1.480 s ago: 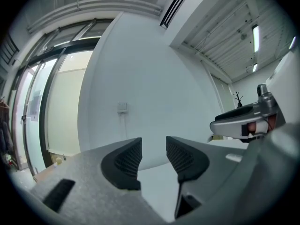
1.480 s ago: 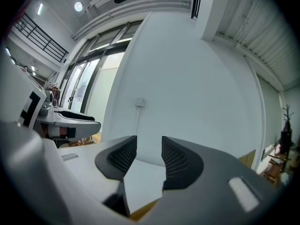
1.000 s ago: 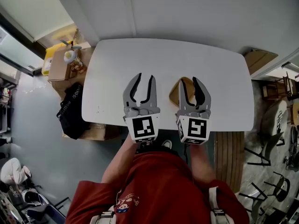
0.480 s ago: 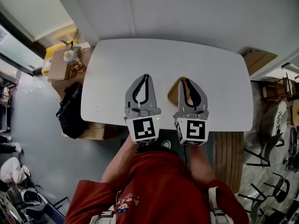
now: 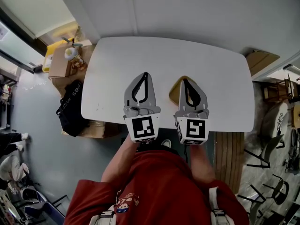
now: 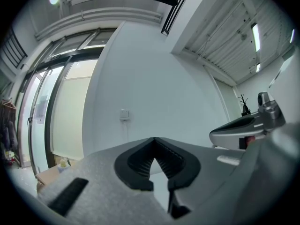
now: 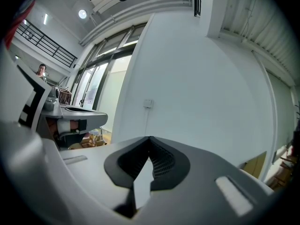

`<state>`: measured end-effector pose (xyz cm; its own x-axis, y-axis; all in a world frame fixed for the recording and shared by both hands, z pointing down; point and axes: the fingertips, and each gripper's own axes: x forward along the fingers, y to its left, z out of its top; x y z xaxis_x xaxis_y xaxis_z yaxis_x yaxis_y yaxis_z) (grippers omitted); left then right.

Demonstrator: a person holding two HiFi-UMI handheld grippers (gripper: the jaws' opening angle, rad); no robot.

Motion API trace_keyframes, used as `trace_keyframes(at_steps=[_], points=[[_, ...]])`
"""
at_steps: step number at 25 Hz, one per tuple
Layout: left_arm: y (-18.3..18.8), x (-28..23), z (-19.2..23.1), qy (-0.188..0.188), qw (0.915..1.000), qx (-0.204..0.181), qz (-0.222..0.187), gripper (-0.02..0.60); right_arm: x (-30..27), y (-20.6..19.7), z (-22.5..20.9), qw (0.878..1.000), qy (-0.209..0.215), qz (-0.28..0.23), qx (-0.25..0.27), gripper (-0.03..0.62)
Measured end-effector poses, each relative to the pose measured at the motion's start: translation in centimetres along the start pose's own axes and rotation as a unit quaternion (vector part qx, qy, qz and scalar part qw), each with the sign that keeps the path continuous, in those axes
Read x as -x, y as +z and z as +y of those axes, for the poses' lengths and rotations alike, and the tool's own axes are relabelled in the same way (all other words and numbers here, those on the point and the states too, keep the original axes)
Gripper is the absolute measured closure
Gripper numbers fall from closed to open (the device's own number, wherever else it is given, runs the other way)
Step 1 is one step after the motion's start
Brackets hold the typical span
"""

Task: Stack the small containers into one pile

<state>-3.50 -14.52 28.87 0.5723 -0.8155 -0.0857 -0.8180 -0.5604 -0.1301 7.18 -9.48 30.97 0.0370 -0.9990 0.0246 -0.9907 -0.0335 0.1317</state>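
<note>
Seen from above, a person in a red top stands at the near edge of a white table with rounded corners, holding a grey two-jaw tool in each hand, side by side and pointing away from the body. The left gripper is clenched: its two curved jaws meet at the tips, leaving a teardrop-shaped gap behind them, and nothing is held. Its own camera confirms this, with the black ribbed pads of the left gripper pressed together against a plain white wall that has a small white wall switch. The right gripper is clenched in the same way and is also empty; in its own camera, the right gripper has its pads touching at the tips. The tan rounded container sits on the table to the right of the middle, towards the near edge. Only a crescent of it shows, just left of the right gripper's jaws, which cover the rest from above; whether it is one piece or several nested together cannot be told. On the grey floor left of the table are cardboard boxes and a black bag.
</note>
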Motion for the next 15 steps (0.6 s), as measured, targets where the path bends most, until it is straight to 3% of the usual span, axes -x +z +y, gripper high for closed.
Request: trace_keyframes(at_steps=[15], points=[[-0.24, -0.15, 0.57, -0.005, 1.0, -0.001, -0.004, 0.581, -0.52, -0.26, 0.52, 1.0, -0.002, 0.004, 0.005, 0.595]])
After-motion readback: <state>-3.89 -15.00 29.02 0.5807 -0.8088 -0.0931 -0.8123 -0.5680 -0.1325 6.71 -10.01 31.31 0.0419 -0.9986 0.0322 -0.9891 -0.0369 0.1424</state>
